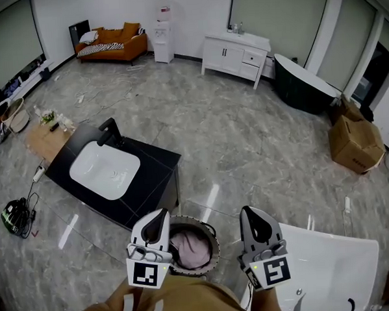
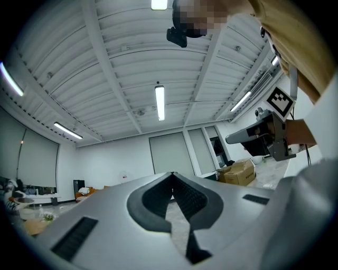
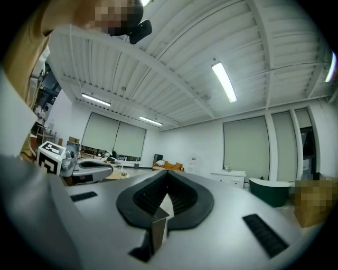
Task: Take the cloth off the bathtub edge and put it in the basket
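The cloth [image 1: 190,249] lies in the basket [image 1: 215,243]. The left gripper [image 1: 162,214] and right gripper [image 1: 245,210] hover near it, fingers closed on nothing.

The right gripper [image 3: 168,176] has its jaws pressed together, nothing between them. The left gripper [image 3: 107,169] hangs alongside at left, with a dark green tub [image 3: 272,191] far right.
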The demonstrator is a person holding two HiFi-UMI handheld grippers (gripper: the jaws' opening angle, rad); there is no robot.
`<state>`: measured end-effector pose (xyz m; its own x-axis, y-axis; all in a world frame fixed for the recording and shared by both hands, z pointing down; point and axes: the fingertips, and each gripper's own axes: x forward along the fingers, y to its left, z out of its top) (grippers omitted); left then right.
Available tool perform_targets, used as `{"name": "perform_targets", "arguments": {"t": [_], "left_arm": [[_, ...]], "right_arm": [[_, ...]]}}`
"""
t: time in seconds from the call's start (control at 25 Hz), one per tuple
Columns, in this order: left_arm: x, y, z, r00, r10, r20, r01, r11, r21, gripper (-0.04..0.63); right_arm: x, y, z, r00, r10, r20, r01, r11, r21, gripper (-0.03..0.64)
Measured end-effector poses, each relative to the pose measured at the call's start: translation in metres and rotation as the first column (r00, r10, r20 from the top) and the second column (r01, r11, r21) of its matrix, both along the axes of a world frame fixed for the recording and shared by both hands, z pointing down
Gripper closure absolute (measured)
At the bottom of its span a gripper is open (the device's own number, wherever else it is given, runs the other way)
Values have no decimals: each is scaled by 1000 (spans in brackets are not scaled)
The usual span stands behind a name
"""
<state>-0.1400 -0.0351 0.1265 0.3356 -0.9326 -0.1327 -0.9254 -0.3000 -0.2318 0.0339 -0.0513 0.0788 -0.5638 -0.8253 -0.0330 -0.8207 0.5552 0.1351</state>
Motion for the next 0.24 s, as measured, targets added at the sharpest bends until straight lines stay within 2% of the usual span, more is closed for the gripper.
{"name": "perform_targets", "arguments": {"t": [0.08,0.24], "left_arm": [[-3,-1,-3,1000,-3,27,2,1000,10,592],[-10,-3,2,999,-32,-13,32,999,-29,592]], "right_arm": [[-3,-2,-3,1000,-6,11,6,1000,-4,611],[-8,-5,-6,999,-34,16,34,999,8,611]]}}
